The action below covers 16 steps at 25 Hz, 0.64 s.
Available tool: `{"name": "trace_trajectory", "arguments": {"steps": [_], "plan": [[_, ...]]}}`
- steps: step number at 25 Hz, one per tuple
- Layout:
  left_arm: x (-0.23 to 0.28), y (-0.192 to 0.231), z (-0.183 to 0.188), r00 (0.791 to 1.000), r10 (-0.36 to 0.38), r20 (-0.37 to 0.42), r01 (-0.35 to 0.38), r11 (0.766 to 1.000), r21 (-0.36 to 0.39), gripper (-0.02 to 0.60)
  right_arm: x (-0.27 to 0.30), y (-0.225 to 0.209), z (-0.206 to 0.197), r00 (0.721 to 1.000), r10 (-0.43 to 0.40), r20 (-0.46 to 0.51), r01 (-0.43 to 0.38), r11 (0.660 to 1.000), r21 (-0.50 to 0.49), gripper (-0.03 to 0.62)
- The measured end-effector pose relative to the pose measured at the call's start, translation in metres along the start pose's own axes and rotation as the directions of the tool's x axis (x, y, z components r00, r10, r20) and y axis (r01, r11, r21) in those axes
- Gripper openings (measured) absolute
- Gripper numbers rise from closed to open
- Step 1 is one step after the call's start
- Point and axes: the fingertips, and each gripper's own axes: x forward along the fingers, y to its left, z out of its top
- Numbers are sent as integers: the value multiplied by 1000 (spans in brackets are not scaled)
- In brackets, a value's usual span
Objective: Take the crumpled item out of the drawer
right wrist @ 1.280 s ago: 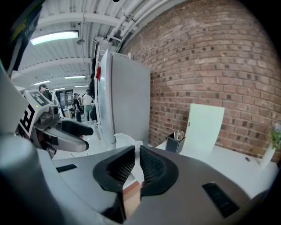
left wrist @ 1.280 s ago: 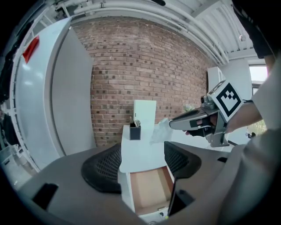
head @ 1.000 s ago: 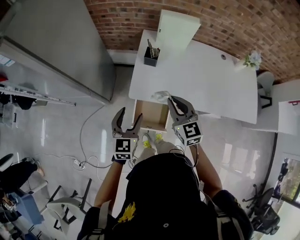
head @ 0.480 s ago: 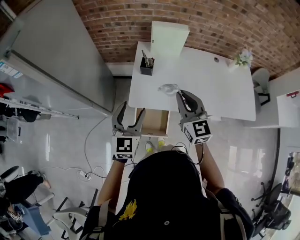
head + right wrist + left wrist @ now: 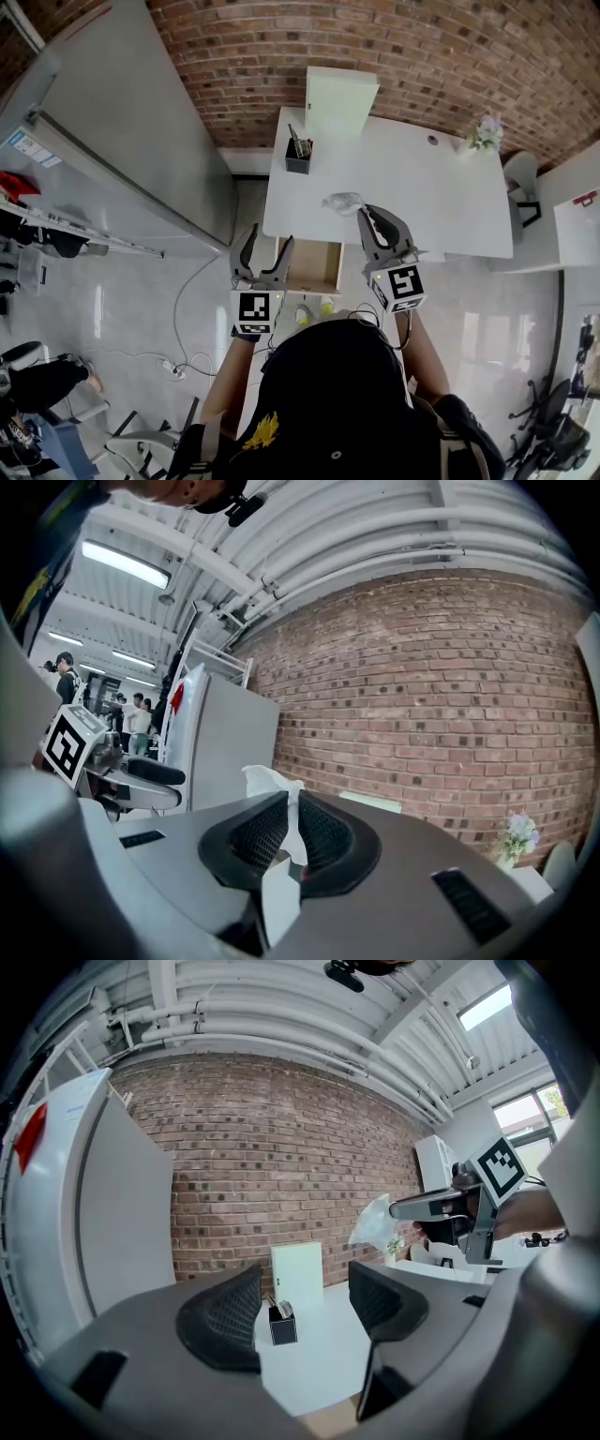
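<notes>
Seen from the head view, a smooth white worktop (image 5: 441,187) stands against a rough red brick wall (image 5: 422,47) on a glossy grey floor (image 5: 141,291). Its tan drawer (image 5: 314,267) is open at the near edge.

In the left gripper view, the left tool (image 5: 305,1312) has its ribbed black pads apart and empty.

In the right gripper view, the right tool (image 5: 292,829) is clenched on the crumpled item (image 5: 272,785), thin white paper held above the worktop and out of the drawer.
</notes>
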Motion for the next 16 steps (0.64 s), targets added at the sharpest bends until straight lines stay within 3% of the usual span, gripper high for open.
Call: {"name": "trace_trajectory", "arguments": {"steps": [16], "plan": [[-8,26,2,999,48,-3,-48,999,14,307,18,20,35,996,73,56,-73,997,-15,60]]}}
